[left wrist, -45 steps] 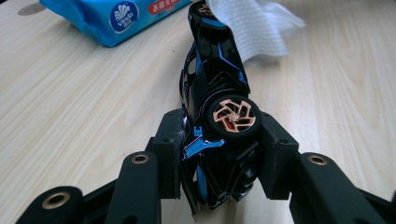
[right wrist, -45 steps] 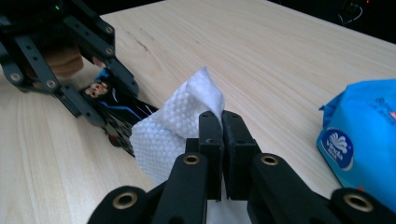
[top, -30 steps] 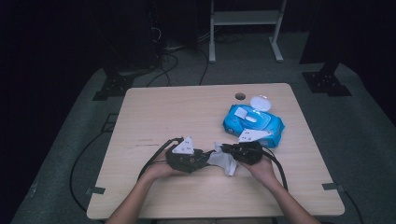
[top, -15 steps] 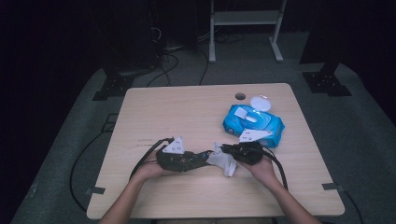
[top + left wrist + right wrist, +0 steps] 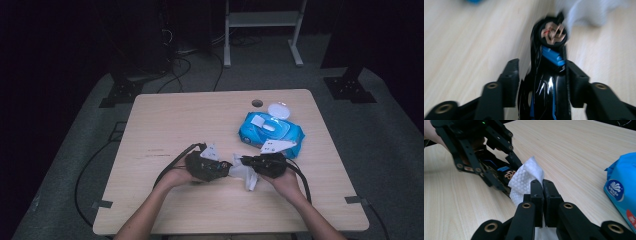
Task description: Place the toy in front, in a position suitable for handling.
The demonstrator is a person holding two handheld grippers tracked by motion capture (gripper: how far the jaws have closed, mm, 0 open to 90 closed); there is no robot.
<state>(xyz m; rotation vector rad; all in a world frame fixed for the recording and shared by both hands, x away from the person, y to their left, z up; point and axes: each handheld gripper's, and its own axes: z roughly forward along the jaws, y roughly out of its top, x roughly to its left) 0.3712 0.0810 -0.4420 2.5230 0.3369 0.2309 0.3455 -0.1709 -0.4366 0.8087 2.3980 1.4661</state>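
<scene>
My left gripper (image 5: 541,67) holds a glossy black object with blue bands (image 5: 549,82) between its jaws. The jaws have just been opening a little, and the object still sits between the pads. Its round tip touches a white wet wipe (image 5: 525,181). My right gripper (image 5: 542,187) is shut on that wipe, with its jaws pressed together over a fold. In the high view the left gripper (image 5: 222,167) and the right gripper (image 5: 245,162) meet at the wipe (image 5: 245,176) near the front middle of the table (image 5: 200,120).
A blue pack of wet wipes (image 5: 272,131) lies behind the right hand with its round white lid (image 5: 278,110) flipped open. The tabletop has a small cable hole (image 5: 257,103) near its far edge. Black cables trail from both grippers toward the front.
The left hand drew back to the left, then came right again so the black object meets the wipe. The right gripper and the wipe stayed in place.
</scene>
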